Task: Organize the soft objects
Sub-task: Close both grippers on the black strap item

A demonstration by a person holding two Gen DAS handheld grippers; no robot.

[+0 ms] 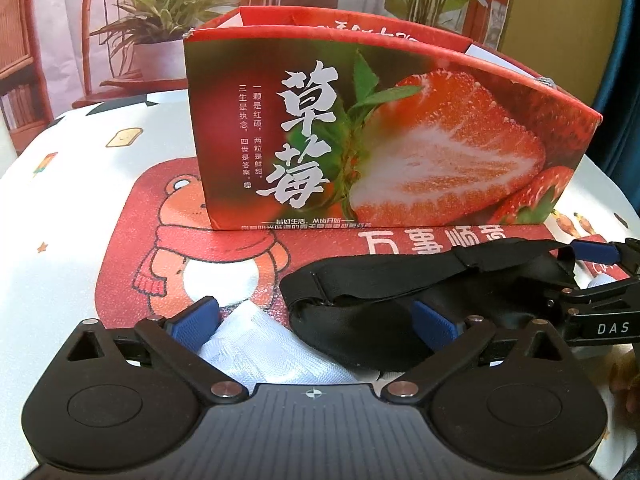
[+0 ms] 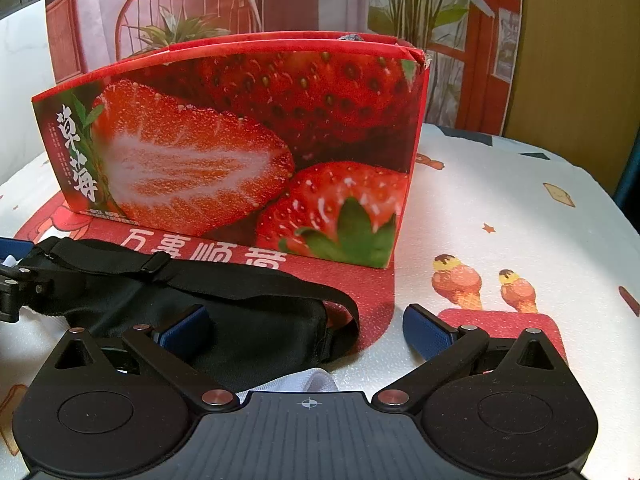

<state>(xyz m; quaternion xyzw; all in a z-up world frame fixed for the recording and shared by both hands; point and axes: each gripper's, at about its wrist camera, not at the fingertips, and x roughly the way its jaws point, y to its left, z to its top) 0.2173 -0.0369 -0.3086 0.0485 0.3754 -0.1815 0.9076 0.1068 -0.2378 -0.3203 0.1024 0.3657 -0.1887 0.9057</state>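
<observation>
Printed cloth [image 2: 500, 208] covers the table, with the strawberry box [image 1: 400, 136] standing at the back, open on top. Your left gripper [image 1: 316, 320] and right gripper [image 2: 308, 330] both stand wide open, holding nothing. Between them lies the black eye mask [image 2: 256, 332], partly over a white cloth [image 1: 256, 344]. Close on the mask's padded body, not its strap, then lift clear of the box's rim before lowering it in.
</observation>
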